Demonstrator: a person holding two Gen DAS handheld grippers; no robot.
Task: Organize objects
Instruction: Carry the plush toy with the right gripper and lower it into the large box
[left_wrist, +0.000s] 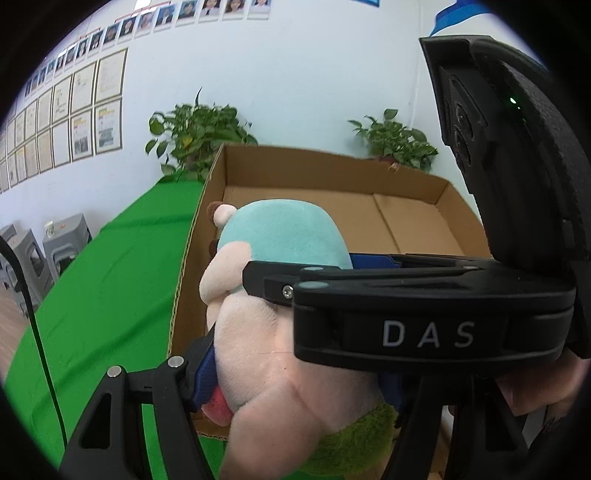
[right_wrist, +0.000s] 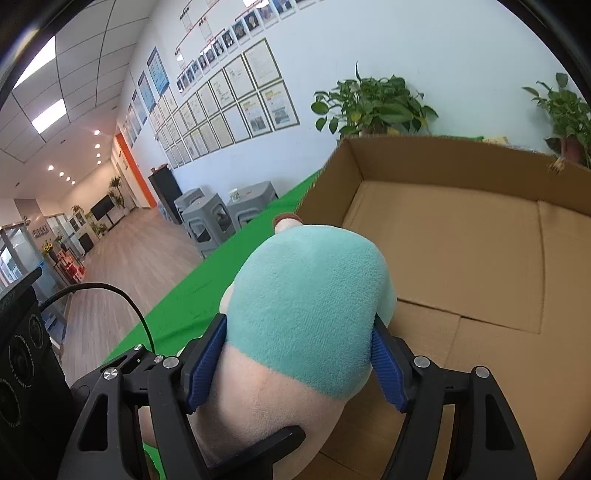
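Observation:
A plush toy (left_wrist: 266, 317) with a teal cap and pale pink body is held in the air by both grippers, over the near left corner of an open cardboard box (left_wrist: 332, 173). My left gripper (left_wrist: 295, 369) is shut on its lower body. My right gripper (right_wrist: 299, 354) is shut on its teal and pink upper part (right_wrist: 314, 314). In the left wrist view the right gripper (left_wrist: 424, 295) crosses from the right and hides part of the toy. The inside of the box (right_wrist: 461, 240) shows only bare cardboard.
The box stands on a green cloth-covered table (left_wrist: 110, 280). Two potted plants (right_wrist: 373, 103) stand behind the box against a white wall. Grey stools (right_wrist: 218, 218) stand on the floor left of the table. A black cable (right_wrist: 122, 299) hangs at left.

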